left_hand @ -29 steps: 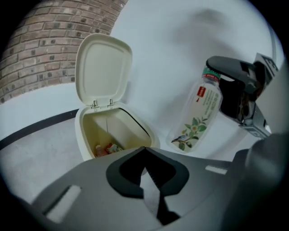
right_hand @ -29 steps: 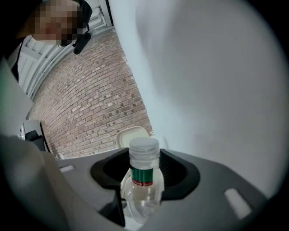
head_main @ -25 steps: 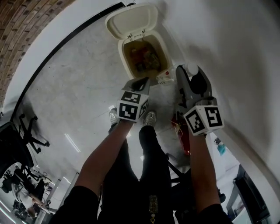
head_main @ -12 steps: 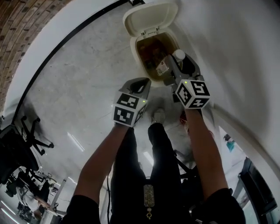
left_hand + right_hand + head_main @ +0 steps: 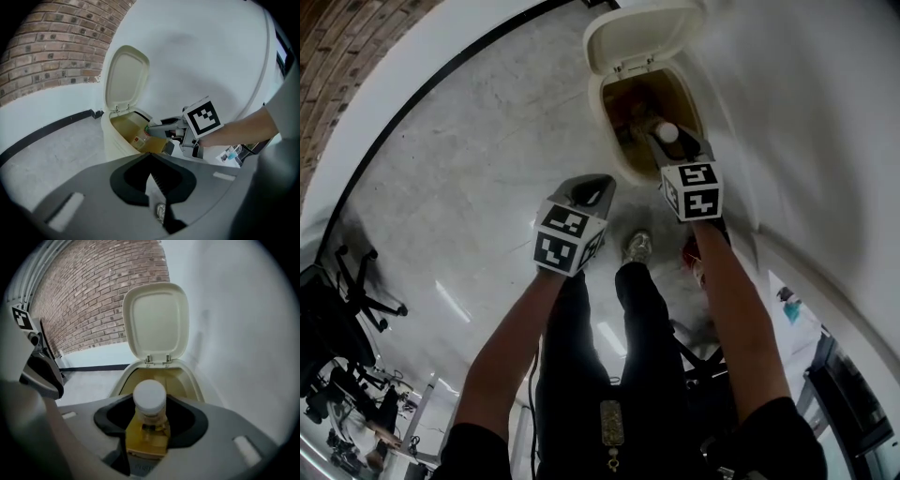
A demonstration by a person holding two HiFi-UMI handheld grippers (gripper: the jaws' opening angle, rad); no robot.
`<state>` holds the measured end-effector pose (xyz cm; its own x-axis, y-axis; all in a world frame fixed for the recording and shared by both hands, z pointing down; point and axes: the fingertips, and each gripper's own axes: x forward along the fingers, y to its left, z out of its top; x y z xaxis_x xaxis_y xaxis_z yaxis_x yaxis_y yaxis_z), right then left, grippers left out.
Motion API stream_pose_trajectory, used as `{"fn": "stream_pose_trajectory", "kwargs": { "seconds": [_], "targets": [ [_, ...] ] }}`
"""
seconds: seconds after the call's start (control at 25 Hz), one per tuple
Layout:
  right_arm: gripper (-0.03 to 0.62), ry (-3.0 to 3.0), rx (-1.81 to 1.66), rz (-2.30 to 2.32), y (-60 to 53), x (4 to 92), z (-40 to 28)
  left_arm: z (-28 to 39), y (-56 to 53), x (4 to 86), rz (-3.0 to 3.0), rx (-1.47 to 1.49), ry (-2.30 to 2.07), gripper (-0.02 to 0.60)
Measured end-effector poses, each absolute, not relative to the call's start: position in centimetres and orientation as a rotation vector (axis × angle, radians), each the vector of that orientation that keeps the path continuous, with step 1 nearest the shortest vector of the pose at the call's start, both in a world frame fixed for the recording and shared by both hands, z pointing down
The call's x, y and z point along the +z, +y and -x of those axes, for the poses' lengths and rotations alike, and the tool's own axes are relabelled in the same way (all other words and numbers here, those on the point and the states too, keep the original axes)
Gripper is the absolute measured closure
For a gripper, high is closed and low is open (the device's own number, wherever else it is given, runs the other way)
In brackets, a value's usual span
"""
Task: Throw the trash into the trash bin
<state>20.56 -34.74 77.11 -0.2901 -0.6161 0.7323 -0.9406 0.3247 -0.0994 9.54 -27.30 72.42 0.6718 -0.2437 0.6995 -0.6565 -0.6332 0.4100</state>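
While the right hand-held gripper [image 5: 149, 420] clamps a white-capped yellowish plastic bottle [image 5: 149, 401] over the open cream plastic trash bin [image 5: 607, 120], upper centre of head view, the left hand-held gripper [image 5: 151, 174] sits closed and empty, lower left of the bin.

Cream trash bin [image 5: 112, 143], white-capped amber bottle [image 5: 149, 420], red-brown brick wall [image 5: 93, 301].

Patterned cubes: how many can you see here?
2. One cube sits on the left tool, above the floor; the other sits on the right tool, which holds a bottle over the open bin.
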Motion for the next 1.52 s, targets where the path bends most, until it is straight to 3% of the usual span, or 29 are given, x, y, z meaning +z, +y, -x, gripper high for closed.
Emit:
{"fn": "stream_pose_trajectory", "kwargs": {
  "seconds": [0.36,0.64,0.8,0.96,1.2,1.52],
  "targets": [
    [0.352,-2.052,0.734,-1.328,-34.3,76.1,-19.6,-9.1,-27.1,72.6,-2.201,0.783,-0.688,0.578],
    [0.353,-2.19,0.574,-1.425,-39.4,68.3,-20.1,-9.0,-29.3,71.2,-2.213,0.715,-0.7,0.578],
    [0.426,-2.254,0.487,-1.501,-42.8,62.7,-20.9,-9.3,-31.4,69.6,-2.238,0.692,-0.713,0.578],
    [0.589,-2.256,0.356,-1.553,-46.4,57.9,-21.8,-9.7,-33.2,67.8,-2.273,0.67,-0.704,0.578],
    [0.591,-2.279,0.308,-1.538,-52.1,53.8,-21.2,-9.6,-34.5,65.6,-2.282,0.666,-0.692,0.578],
    [0.592,-2.145,0.551,-1.453,-54.6,56.4,-20.7,-8.1,-35.3,64.6,-2.276,0.655,-0.703,0.578]
  ]
}}
